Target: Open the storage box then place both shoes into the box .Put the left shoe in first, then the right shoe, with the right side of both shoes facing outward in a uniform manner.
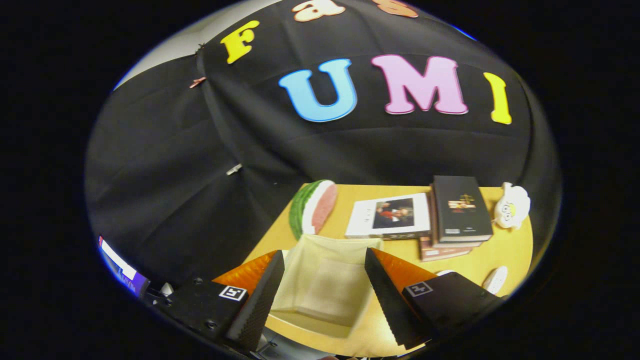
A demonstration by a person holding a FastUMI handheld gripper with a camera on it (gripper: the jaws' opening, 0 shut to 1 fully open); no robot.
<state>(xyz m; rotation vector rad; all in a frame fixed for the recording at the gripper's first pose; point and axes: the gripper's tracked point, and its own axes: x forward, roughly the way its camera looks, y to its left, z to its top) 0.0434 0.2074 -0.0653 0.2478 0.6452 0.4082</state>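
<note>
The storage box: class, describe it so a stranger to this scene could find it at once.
Start at the yellow wooden table. On its near end, between the open claw's two fingers, sits the storage box, with the watermelon slice and the books beyond it. It is the one pale, soft-walled square container, open on top with nothing visible inside.

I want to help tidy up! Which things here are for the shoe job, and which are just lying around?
For the job: storage box, open between the hand-held gripper fingers; a white shoe beside it.

Just lying around: watermelon slice, books, small white toy.
</note>
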